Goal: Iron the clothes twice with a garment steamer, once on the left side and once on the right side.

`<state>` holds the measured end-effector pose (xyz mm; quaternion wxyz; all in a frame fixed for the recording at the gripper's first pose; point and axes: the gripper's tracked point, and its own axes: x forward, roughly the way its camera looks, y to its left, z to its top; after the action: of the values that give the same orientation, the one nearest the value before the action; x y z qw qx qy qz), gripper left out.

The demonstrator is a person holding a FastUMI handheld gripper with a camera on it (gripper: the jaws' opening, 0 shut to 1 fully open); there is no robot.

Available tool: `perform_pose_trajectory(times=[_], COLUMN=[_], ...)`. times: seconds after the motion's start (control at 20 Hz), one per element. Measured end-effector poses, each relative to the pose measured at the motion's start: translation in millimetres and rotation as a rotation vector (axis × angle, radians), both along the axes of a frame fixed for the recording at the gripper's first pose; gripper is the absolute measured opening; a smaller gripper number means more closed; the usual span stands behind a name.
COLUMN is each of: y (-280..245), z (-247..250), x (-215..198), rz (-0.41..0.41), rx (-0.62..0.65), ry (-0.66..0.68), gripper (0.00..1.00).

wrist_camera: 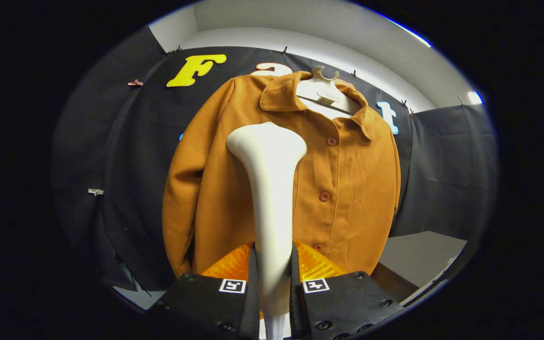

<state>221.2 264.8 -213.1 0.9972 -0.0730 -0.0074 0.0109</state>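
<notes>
So the gripper (273, 278) is clamped on the steamer (268, 189), both fingers squeezing its white handle from either side. The steamer stands upright between them, with its wide head up top, right in front of the jacket (343, 189). Can't tell if the head is actually touching the fabric or just close.

The jacket is tan-brown, buttoned up, collar folded down, and hangs on a white hanger (325, 89) against the black cloth wall (130, 156). The steamer head sits over the chest area beside the button line.

Room-wise: the cloth is pinned up with small clips (135, 83), a plain white wall (300, 28) runs above it, and a grey surface (418, 255) shows low down past the jacket's hem.
</notes>
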Motion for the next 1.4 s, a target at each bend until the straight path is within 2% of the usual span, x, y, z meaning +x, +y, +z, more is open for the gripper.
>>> perform_pose_trajectory(times=[0.65,0.9,1.2,1.4], y=[-25.8,-31.8,-46.8,-61.3], z=[-133.2,-161.3,-157.7,-127.3], x=[-17.3,-30.8,-52.0,-70.5], rz=[0.007,0.029,0.039,0.031], rx=[-0.025,-0.033,-0.029,0.004], ry=[0.057,0.091,0.121,0.123], gripper=[0.29,0.29,0.29,0.29])
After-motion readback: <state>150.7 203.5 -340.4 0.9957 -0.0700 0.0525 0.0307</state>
